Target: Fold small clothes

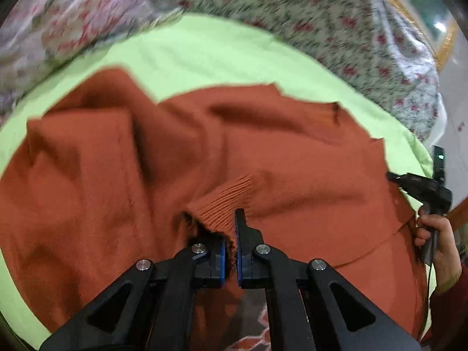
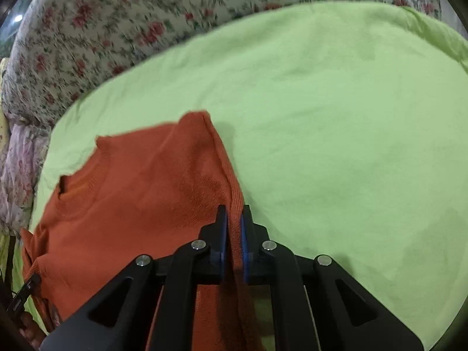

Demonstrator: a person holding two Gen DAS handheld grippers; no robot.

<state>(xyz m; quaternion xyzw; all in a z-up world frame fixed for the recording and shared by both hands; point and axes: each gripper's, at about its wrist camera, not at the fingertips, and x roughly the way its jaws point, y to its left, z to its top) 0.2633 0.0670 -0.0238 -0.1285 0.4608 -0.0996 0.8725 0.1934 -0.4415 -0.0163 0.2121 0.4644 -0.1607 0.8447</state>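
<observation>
**Both tools pinch the sweater, a fold about to be made**

The orange sweater (image 1: 146, 175) lies spread and rumpled on a green sheet (image 1: 204, 46) over a bed with a floral cover (image 1: 321, 14). This looks like an early step: both grips are taken, but no clean fold shows yet, and the body is full of soft ridges.

The left tool (image 1: 231, 242) is pressed nearly together on the ribbed cuff (image 1: 228, 199) of a sleeve, the knit caught between its blue pads. The right tool (image 2: 233, 234) is likewise narrowed on the sweater's side edge (image 2: 231, 193), cloth running straight through the slot between its fingers. In the left view a hand (image 1: 438, 234) holding the right tool shows at the sweater's far side.

Next, I judge, the held parts must be lifted clear together and carried across the body, kept taut enough that the knit does not bunch, then laid flat. A slack pull would drag the whole garment over the sheet.
</observation>
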